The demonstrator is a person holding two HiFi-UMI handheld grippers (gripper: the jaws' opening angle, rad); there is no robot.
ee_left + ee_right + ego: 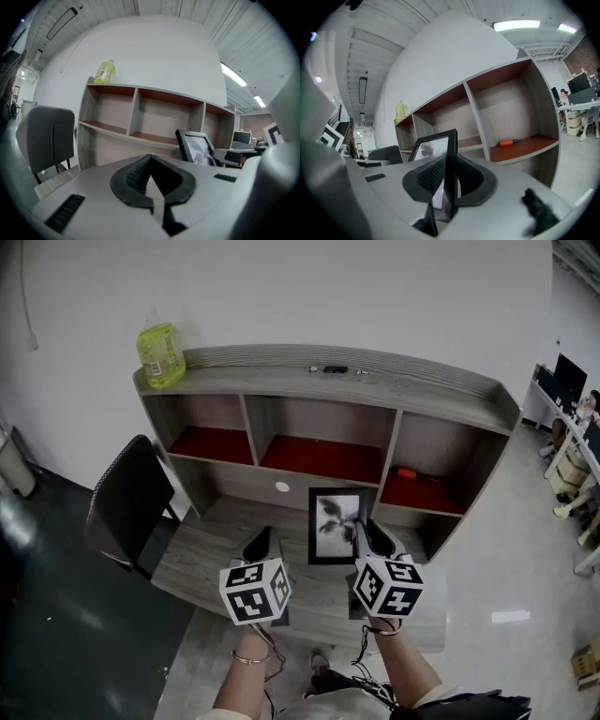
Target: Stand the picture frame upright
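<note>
A black picture frame with a plant print stands about upright on the grey desk, in front of the shelf unit. My right gripper is at the frame's right side. In the right gripper view its jaws are shut on the frame's right edge, with the right gripper pinching the black border. My left gripper hovers over the desk left of the frame, apart from it. The left gripper is shut with nothing in it, and the frame shows to its right.
A shelf unit with three red-floored cubbies backs the desk. A yellow-green bottle stands on its top left, and an orange-handled screwdriver lies in the right cubby. A black chair is at the desk's left.
</note>
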